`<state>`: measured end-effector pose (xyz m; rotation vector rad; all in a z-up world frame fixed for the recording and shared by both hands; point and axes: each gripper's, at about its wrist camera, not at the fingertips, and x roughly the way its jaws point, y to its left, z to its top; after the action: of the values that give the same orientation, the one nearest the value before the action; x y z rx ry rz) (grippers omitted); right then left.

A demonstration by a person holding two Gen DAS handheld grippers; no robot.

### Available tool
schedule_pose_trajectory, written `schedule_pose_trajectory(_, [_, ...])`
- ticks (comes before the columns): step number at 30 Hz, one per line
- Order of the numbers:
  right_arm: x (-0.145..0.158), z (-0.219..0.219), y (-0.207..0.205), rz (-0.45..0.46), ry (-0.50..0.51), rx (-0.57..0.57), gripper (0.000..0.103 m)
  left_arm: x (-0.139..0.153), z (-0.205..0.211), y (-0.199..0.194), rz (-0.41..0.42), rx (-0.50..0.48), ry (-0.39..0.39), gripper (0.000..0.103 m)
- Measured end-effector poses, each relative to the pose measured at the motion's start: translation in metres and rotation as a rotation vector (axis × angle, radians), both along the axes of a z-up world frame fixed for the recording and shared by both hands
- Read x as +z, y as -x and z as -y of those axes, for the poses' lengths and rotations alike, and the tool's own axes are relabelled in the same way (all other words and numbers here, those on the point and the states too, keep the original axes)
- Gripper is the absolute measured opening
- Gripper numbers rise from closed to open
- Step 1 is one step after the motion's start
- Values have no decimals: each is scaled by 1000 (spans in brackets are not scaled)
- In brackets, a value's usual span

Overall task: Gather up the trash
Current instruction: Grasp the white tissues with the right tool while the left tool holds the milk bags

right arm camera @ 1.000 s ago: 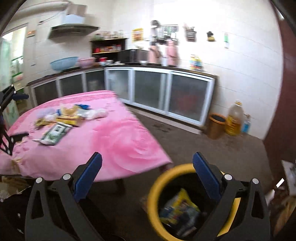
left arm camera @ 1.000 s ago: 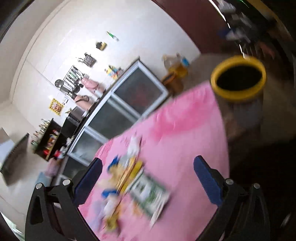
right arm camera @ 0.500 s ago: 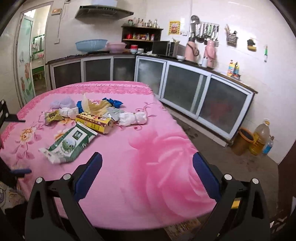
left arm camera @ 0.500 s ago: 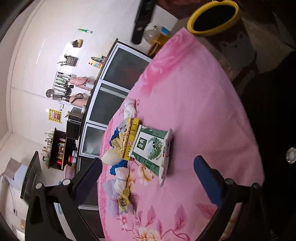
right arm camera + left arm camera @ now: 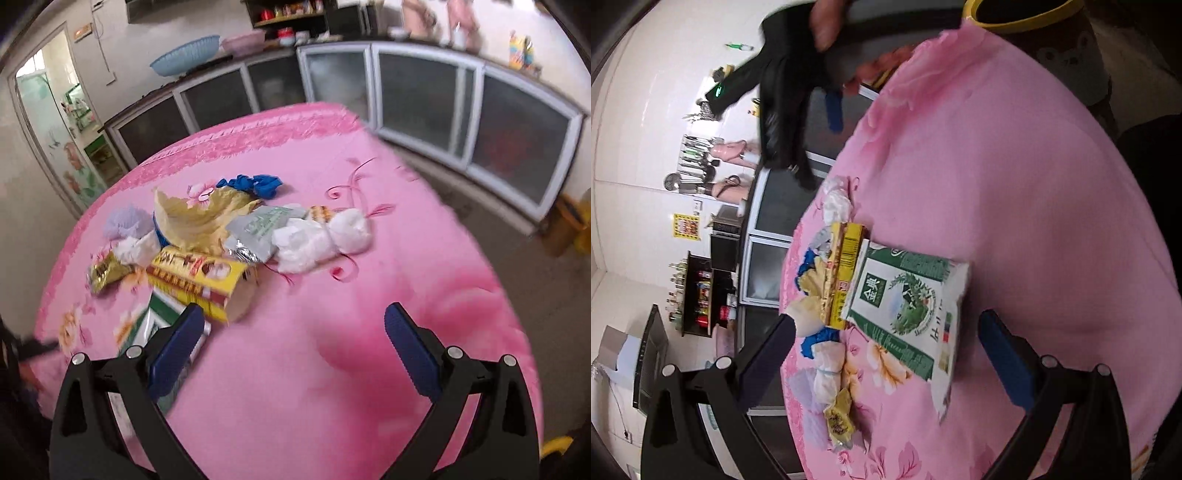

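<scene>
Facing bin [image 5: 1027, 14] (contents hidden).

a heap of trash lay on the pink tablecloth [image 5: 369, 302]. a green-and-white milk bag [image 5: 908, 306] lay flat, touching a yellow carton [image 5: 844, 273] on its side with one end open. beside them sat crumpled white plastic bags [image 5: 321, 236], a silver foil pouch [image 5: 258, 232], a torn beige wrapper [image 5: 195, 218], blue plastic [image 5: 255, 183] and a small gold packet [image 5: 105, 271]. the yellow-rimmed bin [image 5: 1023, 14] stood past the table's far edge.
</scene>
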<state>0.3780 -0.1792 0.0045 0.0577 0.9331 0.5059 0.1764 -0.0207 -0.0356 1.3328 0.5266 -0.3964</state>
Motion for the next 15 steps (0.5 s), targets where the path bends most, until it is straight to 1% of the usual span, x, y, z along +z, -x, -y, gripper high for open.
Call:
schedule_pose_trajectory(3, [-12, 2, -39, -78, -69, -42, 94, 0, 3, -16, -43, 21, 5, 95])
schedule_pose_trajectory(6, [-20, 0, -65, -135, -113, -55, 94, -2, 6, -31, -83, 48, 15, 95])
schedule_pose_trajectory(8, [-31, -6, -79, -189, -117, -38, 89, -3, 9, -38, -128, 57, 34, 95])
schedule_pose_trajectory(9, [-35, -8, -84, -205, -112, -43, 84, -3, 10, -42, -156, 62, 49, 95])
schedule_pose_trajectory(11, [-39, -10, -87, -210, -105, -45, 77, -4, 9, -49, -200, 80, 65, 95])
schedule_pose_trajectory(12, [-40, -12, -88, -212, -95, -40, 58, -4, 9, -51, -206, 82, 70, 87])
schedule_pose_trajectory(13, [-40, -13, -88, -220, -89, -33, 50, -3, 9, -51, -225, 78, 78, 64])
schedule_pose_trajectory(14, [-41, -12, -89, -228, -100, -28, 48, -2, 9, -53, -260, 85, 89, 50])
schedule_pose_trajectory(15, [-43, -12, -89, -239, -106, -23, 45, -1, 9, -56, -300, 105, 107, 28])
